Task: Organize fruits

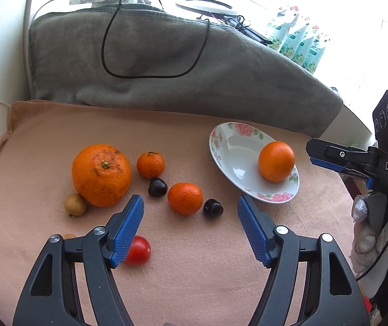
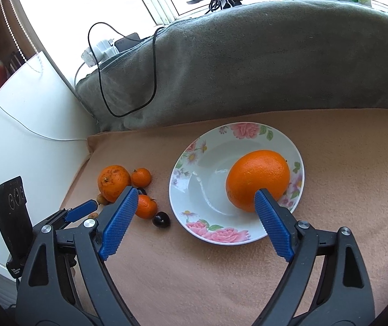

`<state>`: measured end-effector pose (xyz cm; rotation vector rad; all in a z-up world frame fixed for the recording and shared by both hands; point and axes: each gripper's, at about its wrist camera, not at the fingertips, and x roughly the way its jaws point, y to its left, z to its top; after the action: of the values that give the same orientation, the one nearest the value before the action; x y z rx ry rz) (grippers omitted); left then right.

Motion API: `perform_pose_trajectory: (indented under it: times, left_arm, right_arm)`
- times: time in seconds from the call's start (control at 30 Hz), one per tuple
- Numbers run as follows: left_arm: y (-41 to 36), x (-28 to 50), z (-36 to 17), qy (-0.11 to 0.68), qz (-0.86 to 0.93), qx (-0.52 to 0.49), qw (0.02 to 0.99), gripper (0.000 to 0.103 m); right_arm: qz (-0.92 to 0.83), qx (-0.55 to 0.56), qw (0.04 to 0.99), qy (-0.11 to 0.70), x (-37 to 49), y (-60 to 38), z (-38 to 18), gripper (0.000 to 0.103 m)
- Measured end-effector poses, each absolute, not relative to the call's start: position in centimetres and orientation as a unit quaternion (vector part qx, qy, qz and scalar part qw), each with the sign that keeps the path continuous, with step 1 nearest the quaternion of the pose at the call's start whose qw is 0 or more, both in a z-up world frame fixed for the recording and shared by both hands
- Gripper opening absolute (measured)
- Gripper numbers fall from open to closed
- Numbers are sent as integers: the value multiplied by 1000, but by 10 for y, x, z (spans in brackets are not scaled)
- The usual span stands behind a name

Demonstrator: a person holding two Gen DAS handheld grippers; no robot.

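Risking a nudge on loose fruit

Hovering released and empty, left tool (image 1: 190, 228) has a mandarin (image 1: 185, 198) just ahead between its jaws; right tool (image 2: 192, 221), also released, sits before the orange (image 2: 257, 179) in the plate (image 2: 221, 237); a careless closing could roll nearby cherries (image 1: 213, 207) away.

Left wrist camera looks down, close, across the peach cloth (image 1: 194, 285) from its near edge. Right wrist camera does likewise. Both share the floral plate (image 1: 222, 146) (image 2: 183, 206).

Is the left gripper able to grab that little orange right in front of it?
Probably yes. The left gripper is open, and the small orange sits between its fingertips with only a dark cherry close beside it.
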<state>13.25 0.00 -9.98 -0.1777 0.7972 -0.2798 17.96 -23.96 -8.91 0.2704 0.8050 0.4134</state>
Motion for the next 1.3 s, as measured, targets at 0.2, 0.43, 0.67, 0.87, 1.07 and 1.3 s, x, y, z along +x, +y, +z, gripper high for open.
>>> perform_pose_trajectory:
  times: [0.2,0.43,0.67,0.87,1.07,1.3]
  left_arm:
    - [34,133,-105,388,-99,-90,912,72]
    - [63,137,-115,394,-72,-93,911,72]
    - [79,142,-120,397,-64,-100,910,72]
    - [86,148,-127,401,-67,-101,908,72]
    - [91,157,-134,404,-76,-110,905,72]
    - [88,165,-140,405,-94,-118,902,72]
  right_arm:
    - [218,116,884,396,188,-220,-88,90]
    - [246,109,872,410,203,-193,-88,90]
    - [275,108,854,429,223,-163,-91,90]
    - [312,102,833,446,241,-130,-93,90]
    - [342,101,809,468,261,-96,-99,90]
    - [364,103,783,493,280,-59,-110,89]
